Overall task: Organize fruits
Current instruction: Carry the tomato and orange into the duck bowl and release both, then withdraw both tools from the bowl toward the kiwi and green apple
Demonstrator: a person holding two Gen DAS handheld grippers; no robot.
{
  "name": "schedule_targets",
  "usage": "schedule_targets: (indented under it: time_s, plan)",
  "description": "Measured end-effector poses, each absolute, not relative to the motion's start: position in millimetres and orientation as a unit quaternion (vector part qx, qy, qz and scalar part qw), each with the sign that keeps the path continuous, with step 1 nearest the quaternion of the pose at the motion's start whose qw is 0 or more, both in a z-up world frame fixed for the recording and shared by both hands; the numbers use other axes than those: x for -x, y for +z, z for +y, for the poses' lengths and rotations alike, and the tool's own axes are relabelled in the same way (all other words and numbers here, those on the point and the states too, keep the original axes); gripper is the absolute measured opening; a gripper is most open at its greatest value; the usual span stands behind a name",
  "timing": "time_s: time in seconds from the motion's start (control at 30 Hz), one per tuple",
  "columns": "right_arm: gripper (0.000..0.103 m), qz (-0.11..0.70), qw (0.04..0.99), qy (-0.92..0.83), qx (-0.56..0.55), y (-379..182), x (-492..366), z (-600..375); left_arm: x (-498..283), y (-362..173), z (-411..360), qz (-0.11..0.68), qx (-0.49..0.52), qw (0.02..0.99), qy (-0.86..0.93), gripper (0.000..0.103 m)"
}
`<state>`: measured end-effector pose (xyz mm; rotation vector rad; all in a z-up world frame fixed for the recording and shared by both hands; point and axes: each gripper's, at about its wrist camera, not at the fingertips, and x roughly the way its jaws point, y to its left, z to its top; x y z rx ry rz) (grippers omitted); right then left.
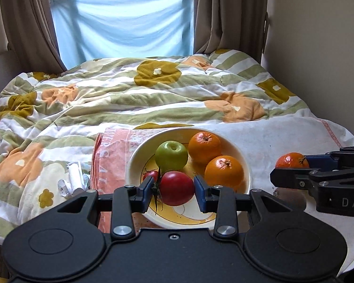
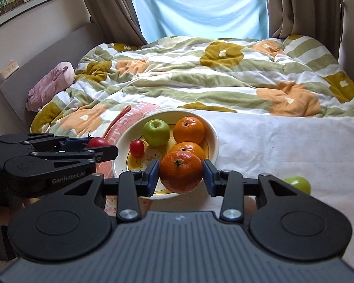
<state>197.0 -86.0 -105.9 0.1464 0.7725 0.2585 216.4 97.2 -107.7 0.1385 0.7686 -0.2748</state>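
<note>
A cream bowl point(image 1: 134, 160) point(image 2: 214, 139) sits on a towel on the bed. It holds a green apple point(image 1: 171, 155) point(image 2: 156, 132), two oranges point(image 1: 204, 147) point(image 2: 188, 129), and a small tomato point(image 1: 150, 175) point(image 2: 136, 148). My left gripper point(image 1: 174, 186) is shut on a red tomato point(image 1: 177, 188) with a green stem, hovering over the bowl's near edge. My right gripper point(image 2: 180, 173) is shut on an orange point(image 2: 180, 172) above the bowl's near rim. In the left wrist view the right gripper point(image 1: 292, 166) and its orange point(image 1: 290, 160) hang to the right of the bowl.
A second green apple point(image 2: 298, 184) lies on the white towel point(image 2: 283, 141) to the right of the bowl. A flowered quilt point(image 1: 129, 94) covers the bed behind. A pink plush toy point(image 2: 52, 85) lies at the left by the headboard. Crumpled wrappers point(image 1: 73, 181) sit left of the bowl.
</note>
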Motion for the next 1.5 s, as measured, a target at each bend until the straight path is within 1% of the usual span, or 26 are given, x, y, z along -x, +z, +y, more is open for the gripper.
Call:
schedule_targets:
  time_s: [0.3,0.53,0.57,0.6,0.63,0.67,0.7,0.73,1.23,1.5]
  plan:
    - [0.055,0.406,0.905,0.109,-0.062,-137,-223,-56,-260,-152,110,0.414,-0.083,0.892,-0.164,0.041]
    - [0.055,0.424,0.899,0.093,-0.054,-151,-226,-52,-270,-167,111,0.434,-0.085,0.879,-0.177,0.041]
    - [0.055,0.424,0.899,0.092,-0.053,-151,-227,-52,-270,-168,111,0.433,-0.084,0.879,-0.179,0.048]
    - [0.055,0.425,0.899,0.091,-0.052,-151,-227,-53,-270,-167,111,0.432,-0.085,0.879,-0.181,0.066]
    - [0.055,0.426,0.899,0.091,-0.050,-151,-228,-52,-269,-166,111,0.429,-0.084,0.880,-0.185,0.072]
    - [0.055,0.426,0.899,0.091,-0.048,-151,-228,-51,-268,-164,111,0.424,-0.080,0.881,-0.191,0.084]
    - [0.055,0.426,0.899,0.091,-0.045,-151,-229,-51,-266,-161,112,0.420,-0.080,0.885,-0.186,0.091]
    - [0.055,0.427,0.899,0.091,-0.043,-150,-229,-51,-264,-158,113,0.415,-0.081,0.888,-0.183,0.092]
    - [0.055,0.448,0.887,0.105,-0.048,-151,-238,-33,-240,-103,144,0.374,-0.052,0.914,-0.151,0.094]
    - [0.055,0.454,0.885,0.096,-0.041,-163,-251,-10,-242,-102,149,0.367,-0.048,0.919,-0.134,0.094]
